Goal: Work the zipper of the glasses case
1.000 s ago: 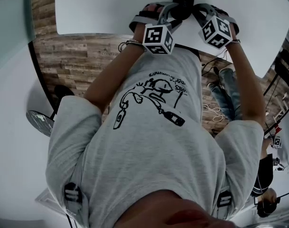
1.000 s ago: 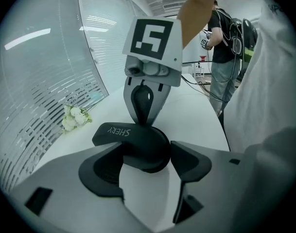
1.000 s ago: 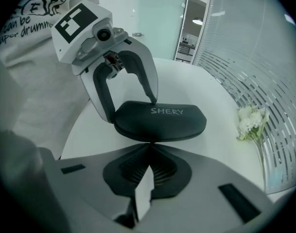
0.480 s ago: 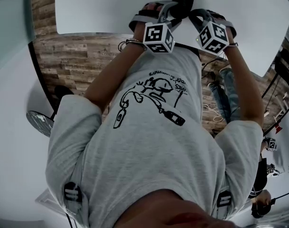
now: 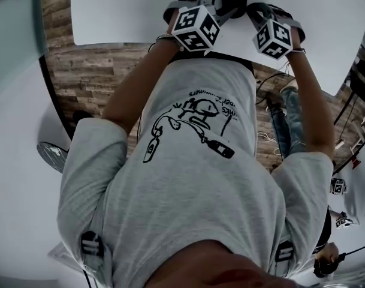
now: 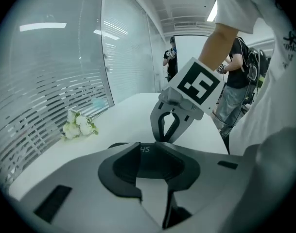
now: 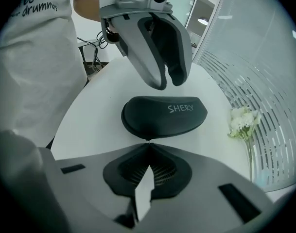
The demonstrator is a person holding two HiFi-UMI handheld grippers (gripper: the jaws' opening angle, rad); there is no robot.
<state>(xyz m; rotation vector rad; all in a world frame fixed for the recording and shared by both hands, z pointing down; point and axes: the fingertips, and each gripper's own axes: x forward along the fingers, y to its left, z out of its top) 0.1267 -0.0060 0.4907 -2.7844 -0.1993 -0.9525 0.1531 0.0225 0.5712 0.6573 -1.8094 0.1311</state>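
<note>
Left gripper [image 7: 169, 83] was seen hanging just above the case [image 7: 162, 114]. Its jaws were only a little apart, just closed down from wide, and nothing was caught between them. The case was lying flat on the desk [image 7: 96, 130] between the two grippers, and looked to be zipped shut. Right gripper [image 7: 148, 141] was pressed fully together right at the case's near edge, where the seam runs. Whether the pull tab was actually pinched couldn't be made out, too tiny. Some flowers [image 7: 242, 120] were lying off to the right, well clear.

Tbh the step looked like getting the zip started. It'd probably be done best if the case were pinned down by the left gripper first. Then the pull could be drawn along the seam line rather than lifted away, so the case wouldn't get dragged across the desk.
</note>
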